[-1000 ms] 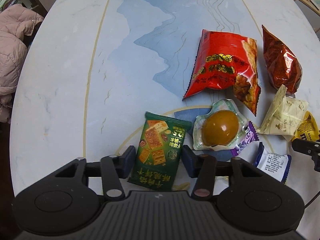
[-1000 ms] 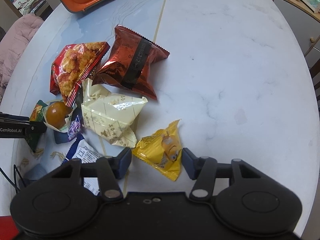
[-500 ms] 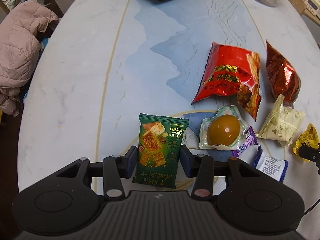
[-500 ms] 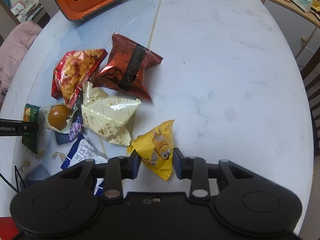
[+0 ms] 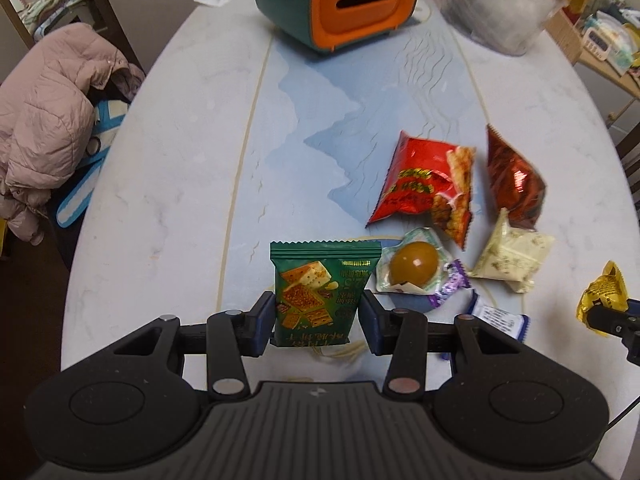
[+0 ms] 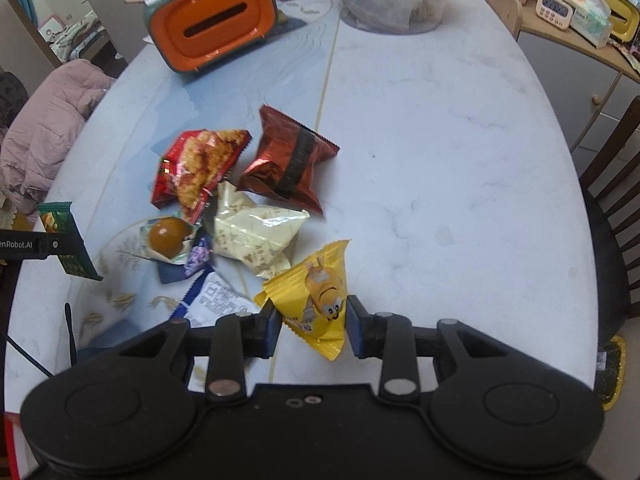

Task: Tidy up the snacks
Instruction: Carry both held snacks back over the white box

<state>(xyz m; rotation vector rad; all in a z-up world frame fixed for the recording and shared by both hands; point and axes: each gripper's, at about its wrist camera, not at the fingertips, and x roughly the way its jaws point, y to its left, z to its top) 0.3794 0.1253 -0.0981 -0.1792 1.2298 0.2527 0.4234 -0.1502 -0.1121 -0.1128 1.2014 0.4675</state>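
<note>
Both packets lifted off table (image 5: 168,184): left gripper (image 5: 318,318) clamps green cracker pack (image 5: 316,294), right gripper (image 6: 312,326) yellow candy bag (image 6: 316,292) (jaws just closed). Keep squeeze steady; carry slowly.

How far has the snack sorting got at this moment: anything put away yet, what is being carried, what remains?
Nothing looks put away yet. In hand: the left gripper is shut on the green cracker packet, the right gripper on the yellow candy packet. Left on the table: the red chip bag, dark red foil bag, cream packet, packaged egg and white-blue sachet.
</note>
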